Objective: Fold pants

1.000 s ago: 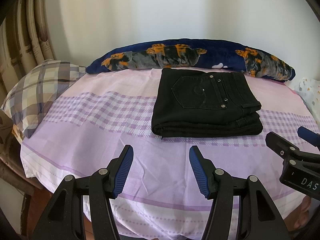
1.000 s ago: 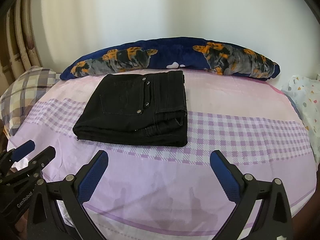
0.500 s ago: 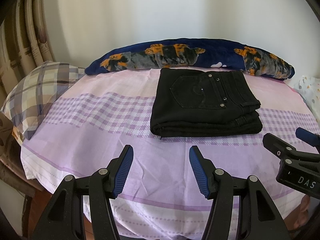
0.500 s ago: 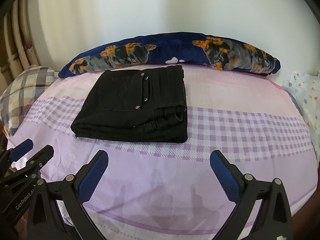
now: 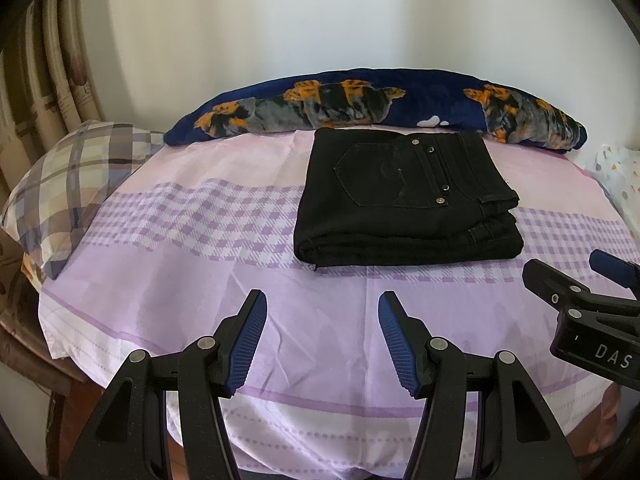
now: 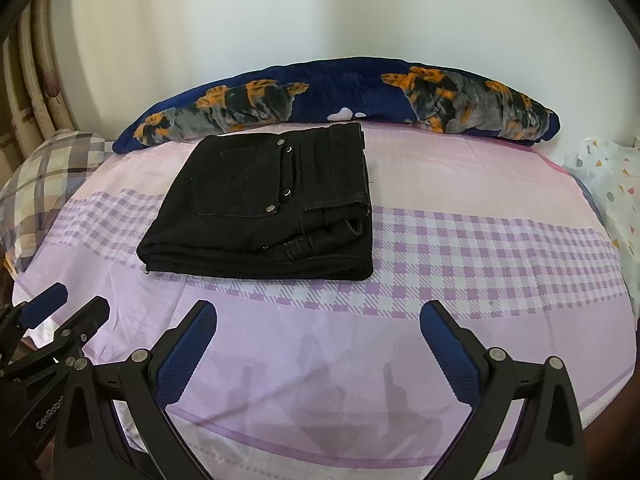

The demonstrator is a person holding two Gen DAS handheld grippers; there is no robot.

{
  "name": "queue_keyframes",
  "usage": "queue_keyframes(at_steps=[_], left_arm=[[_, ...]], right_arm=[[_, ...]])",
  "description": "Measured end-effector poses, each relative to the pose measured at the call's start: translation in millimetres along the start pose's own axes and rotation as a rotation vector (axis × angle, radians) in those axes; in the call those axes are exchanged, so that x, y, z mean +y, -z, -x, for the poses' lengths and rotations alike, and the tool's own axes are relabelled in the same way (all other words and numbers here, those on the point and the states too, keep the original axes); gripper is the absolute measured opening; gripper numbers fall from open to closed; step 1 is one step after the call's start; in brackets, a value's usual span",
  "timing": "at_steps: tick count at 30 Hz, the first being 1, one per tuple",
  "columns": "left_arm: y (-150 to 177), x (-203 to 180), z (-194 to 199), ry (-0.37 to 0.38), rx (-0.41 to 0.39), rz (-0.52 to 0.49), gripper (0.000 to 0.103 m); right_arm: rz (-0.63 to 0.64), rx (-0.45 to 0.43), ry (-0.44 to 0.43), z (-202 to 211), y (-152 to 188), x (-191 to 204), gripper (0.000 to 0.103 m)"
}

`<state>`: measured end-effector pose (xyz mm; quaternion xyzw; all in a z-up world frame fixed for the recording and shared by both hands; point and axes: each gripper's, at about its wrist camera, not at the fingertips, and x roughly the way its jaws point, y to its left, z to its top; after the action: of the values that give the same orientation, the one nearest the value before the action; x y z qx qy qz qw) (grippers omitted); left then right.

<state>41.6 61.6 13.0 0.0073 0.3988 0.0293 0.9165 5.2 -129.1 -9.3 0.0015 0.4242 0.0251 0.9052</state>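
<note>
The black pants lie folded in a compact stack, back pocket up, on the lilac checked bed sheet, just in front of a navy patterned blanket roll; a plaid pillow sits at the left; the left gripper and right gripper hover near the bed's front edge, jaws apart, holding nothing.

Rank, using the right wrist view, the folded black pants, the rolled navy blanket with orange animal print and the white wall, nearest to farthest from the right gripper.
1. Folded black pants: lying on the bedsheet, ahead and left of the right gripper.
2. Rolled navy blanket with orange animal print: behind the pants, along the bed's far edge.
3. White wall: behind the blanket.
</note>
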Motion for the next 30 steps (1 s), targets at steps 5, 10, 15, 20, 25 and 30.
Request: queue_keyframes(at_steps=[5,10,15,20,25,30], left_arm=[[-1,-1,-6,0.003,0.007,-0.007,0.059],[-1,-1,-5,0.002,0.008,-0.007,0.059],[0,-2,-6,0.004,0.012,-0.013,0.059],[0,-1,-9,0.010,0.017,-0.029,0.059],[1,1,-10,0.012,0.015,-0.033,0.059],[1,1,-10,0.013,0.016,-0.037,0.059]], right_arm=[[0.006,0.006,0.010,-3,0,-1,0.101],[0.011,0.016,0.007,-4,1,-1,0.101],[0.009,0.017,0.006,-5,1,-1,0.101],[0.009,0.018,0.008,-5,2,0,0.101],[0.012,0.020,0.010,-6,3,-1,0.101],[0.010,0.020,0.010,-6,2,-1,0.101]])
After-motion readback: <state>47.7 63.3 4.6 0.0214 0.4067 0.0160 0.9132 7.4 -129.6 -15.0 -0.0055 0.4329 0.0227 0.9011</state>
